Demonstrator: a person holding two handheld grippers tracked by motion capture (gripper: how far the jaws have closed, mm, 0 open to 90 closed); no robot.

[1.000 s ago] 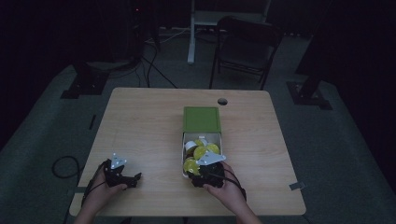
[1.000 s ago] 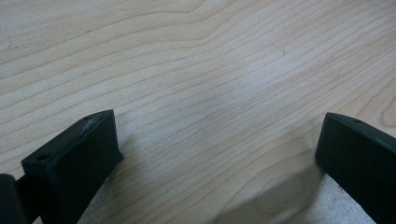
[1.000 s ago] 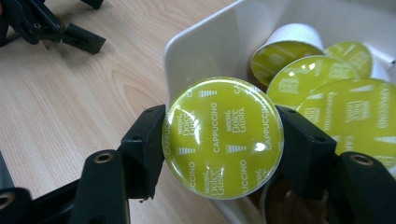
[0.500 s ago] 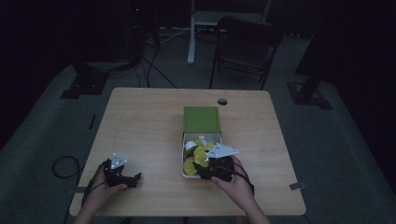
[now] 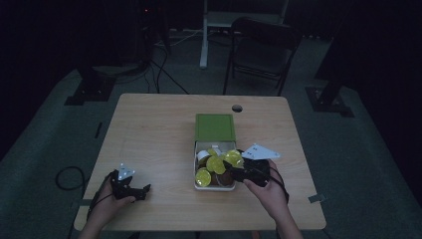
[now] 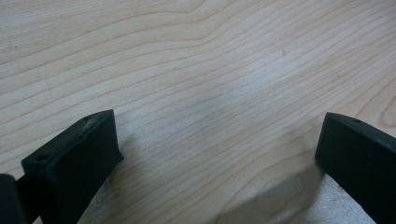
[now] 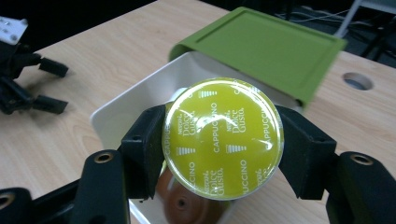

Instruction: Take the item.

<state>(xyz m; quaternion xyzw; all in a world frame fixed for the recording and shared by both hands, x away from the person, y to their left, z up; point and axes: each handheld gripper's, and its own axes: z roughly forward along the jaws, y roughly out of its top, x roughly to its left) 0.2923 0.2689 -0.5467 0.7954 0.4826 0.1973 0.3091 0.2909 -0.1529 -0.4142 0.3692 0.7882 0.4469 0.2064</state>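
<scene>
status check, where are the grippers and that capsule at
Right gripper shut on yellow capsule, over the white box. Left gripper open, empty, on table. Nothing in the way.

Table (image 5: pixel 149 129): tray (image 5: pixel 197 149) right of centre, toward the near edge. Lid (image 5: pixel 214 127) lies over the tray's far end. Capsules (image 5: pixel 215 164) in the tray's near part. Right gripper (image 5: pixel 234 172) at the tray's near right, one capsule (image 7: pixel 222 137) between its jaws, above the tray. Left gripper (image 5: pixel 144 190) at the near left, well apart. Cable hole (image 5: pixel 237 108) at the far edge, chair (image 5: pixel 261 50) beyond.
</scene>
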